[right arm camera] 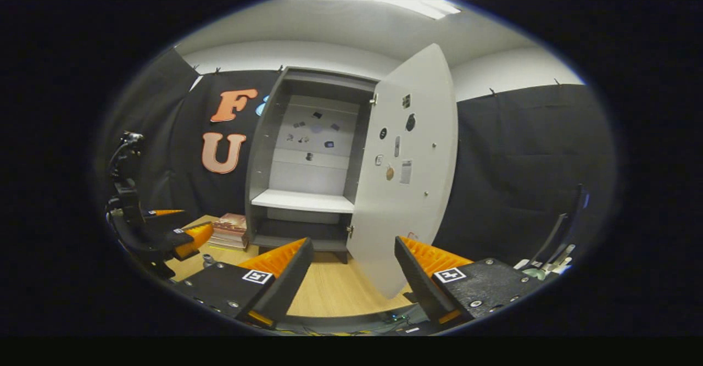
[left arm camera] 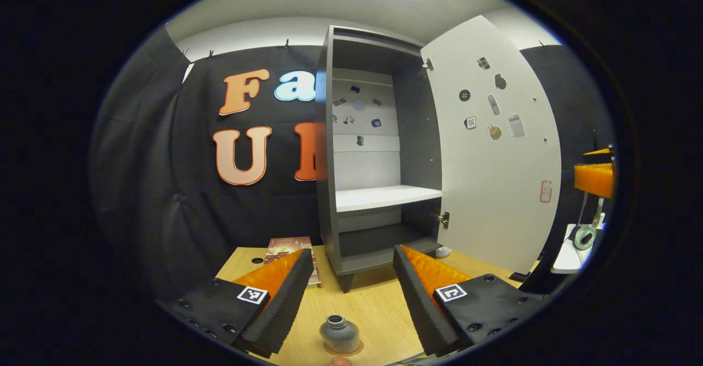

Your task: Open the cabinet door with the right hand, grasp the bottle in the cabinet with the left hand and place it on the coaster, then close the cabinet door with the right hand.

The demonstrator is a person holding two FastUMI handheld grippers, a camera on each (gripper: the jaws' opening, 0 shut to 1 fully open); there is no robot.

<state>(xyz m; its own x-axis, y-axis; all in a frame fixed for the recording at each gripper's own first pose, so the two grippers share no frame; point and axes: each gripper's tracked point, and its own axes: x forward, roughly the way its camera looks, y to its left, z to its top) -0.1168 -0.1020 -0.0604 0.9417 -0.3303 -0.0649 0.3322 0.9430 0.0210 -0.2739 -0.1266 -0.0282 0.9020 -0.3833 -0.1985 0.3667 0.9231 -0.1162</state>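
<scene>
In the left gripper view, the left gripper (left arm camera: 349, 300) hangs low over the wooden tabletop (left arm camera: 379, 305) with its jaws spread wide and nothing between them. Just below and between the fingers, a small grey bottle (left arm camera: 339, 333) stands upright on a round coaster (left arm camera: 357, 349) near the tabletop's front edge, touched by neither finger. Farther back on the left, a stack of books (left arm camera: 288, 248) lies flat beside the cabinet's foot. Behind that stands the grey cabinet (left arm camera: 329, 151), its white shelf (left arm camera: 384, 197) bare and small stickers on its back panel. The cabinet door (left arm camera: 494, 157) is swung fully open to the right, stickers scattered on its inner face. At the far right edge, part of the right gripper (left arm camera: 595, 178) shows, well apart from the cabinet.

In the right gripper view, the right gripper (right arm camera: 354, 278) has its jaws spread and empty, and the lower edge of the open door hangs just beyond them, between the two fingers but touching neither, as far as can be seen. The left gripper sits at the far left over the tabletop, with the bottle a tiny shape just below it. Beyond the door lies the open cabinet, with the books at its left foot.
</scene>
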